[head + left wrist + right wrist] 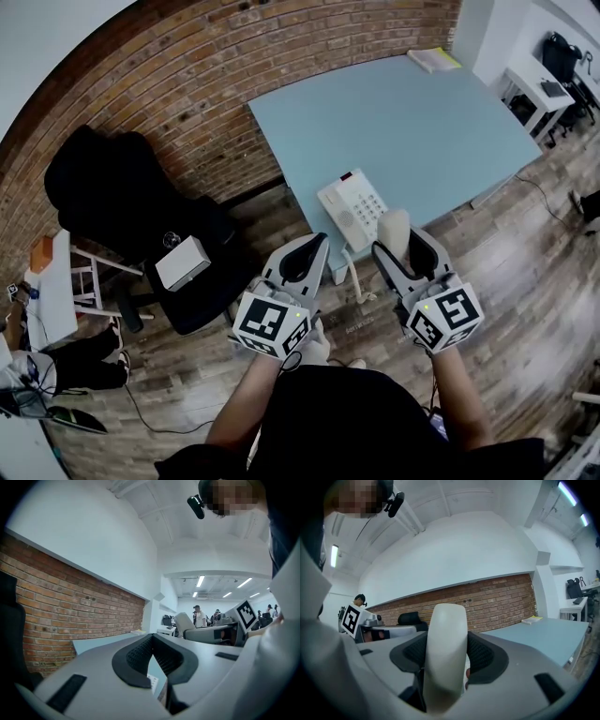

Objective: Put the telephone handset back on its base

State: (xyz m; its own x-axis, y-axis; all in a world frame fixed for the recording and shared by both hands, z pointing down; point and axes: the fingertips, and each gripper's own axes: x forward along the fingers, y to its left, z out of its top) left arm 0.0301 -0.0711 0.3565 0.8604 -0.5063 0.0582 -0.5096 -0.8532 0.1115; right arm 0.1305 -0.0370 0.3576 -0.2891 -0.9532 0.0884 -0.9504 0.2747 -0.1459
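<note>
Nearest the person and just short of the telephone base [354, 208], the left gripper [311, 246] has its jaws closed together on nothing. Beside it the right gripper [401, 246] clamps the pale handset [393, 231], which stands upright between the pads, off the base and by its near right corner. The base sits at the near edge of the light blue table [422, 131] with its keypad showing, and well beyond the base a yellowish book [433, 58] lies at the table's far corner, close to the brick wall [234, 66].
</note>
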